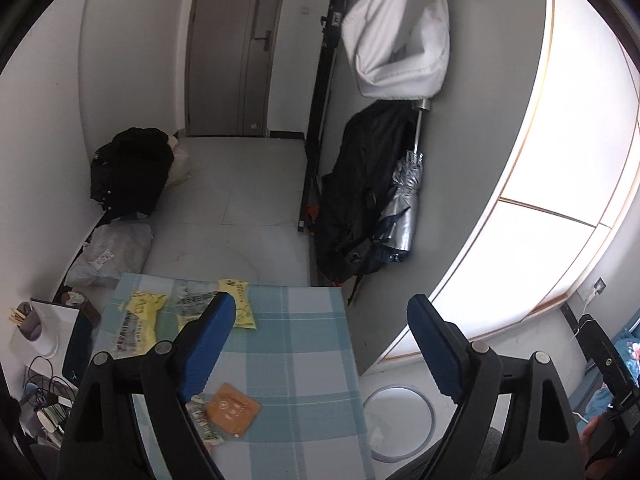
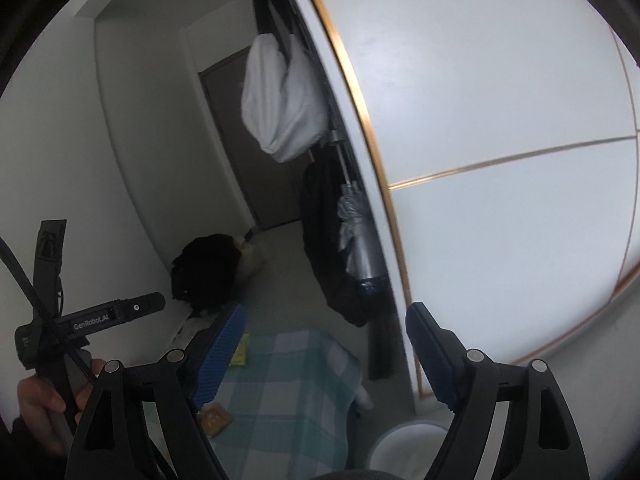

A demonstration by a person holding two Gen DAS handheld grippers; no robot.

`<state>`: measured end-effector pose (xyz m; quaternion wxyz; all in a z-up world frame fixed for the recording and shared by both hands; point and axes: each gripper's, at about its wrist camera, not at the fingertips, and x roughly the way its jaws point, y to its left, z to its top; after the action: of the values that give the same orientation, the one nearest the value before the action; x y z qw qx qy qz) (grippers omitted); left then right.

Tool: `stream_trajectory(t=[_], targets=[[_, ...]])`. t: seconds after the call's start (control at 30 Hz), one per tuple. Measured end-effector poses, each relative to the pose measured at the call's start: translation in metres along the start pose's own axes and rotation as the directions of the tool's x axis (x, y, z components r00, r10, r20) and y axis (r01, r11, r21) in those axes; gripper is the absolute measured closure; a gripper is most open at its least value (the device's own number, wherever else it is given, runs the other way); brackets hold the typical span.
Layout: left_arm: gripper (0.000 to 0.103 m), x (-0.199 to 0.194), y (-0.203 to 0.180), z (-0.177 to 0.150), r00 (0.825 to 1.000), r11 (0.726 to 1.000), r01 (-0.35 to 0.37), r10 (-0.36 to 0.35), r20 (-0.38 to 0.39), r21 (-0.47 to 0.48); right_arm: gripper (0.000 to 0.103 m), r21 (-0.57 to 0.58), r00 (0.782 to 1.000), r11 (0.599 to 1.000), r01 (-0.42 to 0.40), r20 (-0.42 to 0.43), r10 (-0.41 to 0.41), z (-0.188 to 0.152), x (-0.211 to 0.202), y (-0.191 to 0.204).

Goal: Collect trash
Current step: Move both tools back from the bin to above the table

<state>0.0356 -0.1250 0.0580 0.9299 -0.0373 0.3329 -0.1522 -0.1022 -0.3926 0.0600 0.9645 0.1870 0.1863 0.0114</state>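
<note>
Checked cloth covers the table point(image 1: 304, 344); yellow wrappers point(image 1: 236, 304) lie at its far edge, an orange packet point(image 1: 232, 408) nearer, below the left gripper point(image 1: 320, 344). Both it and the right gripper point(image 2: 324, 356) gape empty. A bin point(image 1: 400, 420), perhaps lined, stands right of the table.

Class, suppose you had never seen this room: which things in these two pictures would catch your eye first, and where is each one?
Probably the yellow wrappers at the far end of the checked table and the orange packet at its near end. Next, the white bag hanging high on the wall over a silver umbrella. The white bin stands on the floor right of the table.
</note>
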Motion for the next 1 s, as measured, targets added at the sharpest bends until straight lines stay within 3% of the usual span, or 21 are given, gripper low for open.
stream_trajectory(t=[0.13, 0.27, 0.43, 0.63, 0.77, 1.0], targets=[[0.006, -0.024, 0.031, -0.006, 0.997, 0.998, -0.044, 0.047, 0.057, -0.044, 0.011, -0.038, 0.997, 0.996, -0.080, 0.019, 0.081, -0.002, 0.001, 0.047], [0.005, -0.037, 0.061, -0.015, 0.991, 0.993, -0.095, 0.100, 0.084, -0.064, 0.008, -0.086, 0.990, 0.986, -0.143, 0.000, 0.144, -0.014, 0.011, 0.093], [0.004, -0.044, 0.100, -0.031, 0.985, 0.986, -0.132, 0.142, 0.102, -0.103, 0.004, -0.170, 0.987, 0.972, -0.159, -0.032, 0.156, -0.044, 0.033, 0.134], [0.004, -0.036, 0.146, -0.053, 0.989, 0.975, -0.121, 0.134, 0.057, -0.189, 0.004, -0.246, 0.976, 0.946, -0.210, -0.102, 0.190, -0.084, 0.060, 0.170], [0.004, -0.025, 0.168, -0.075, 0.980, 0.955, -0.185, 0.197, 0.030, -0.230, 0.004, -0.260, 0.974, 0.941, -0.218, -0.124, 0.191, -0.104, 0.073, 0.184], [0.004, -0.002, 0.196, -0.111, 0.988, 0.949, -0.154, 0.144, -0.056, -0.276, 0.004, -0.312, 0.968, 0.921, -0.232, -0.163, 0.189, -0.132, 0.096, 0.200]])
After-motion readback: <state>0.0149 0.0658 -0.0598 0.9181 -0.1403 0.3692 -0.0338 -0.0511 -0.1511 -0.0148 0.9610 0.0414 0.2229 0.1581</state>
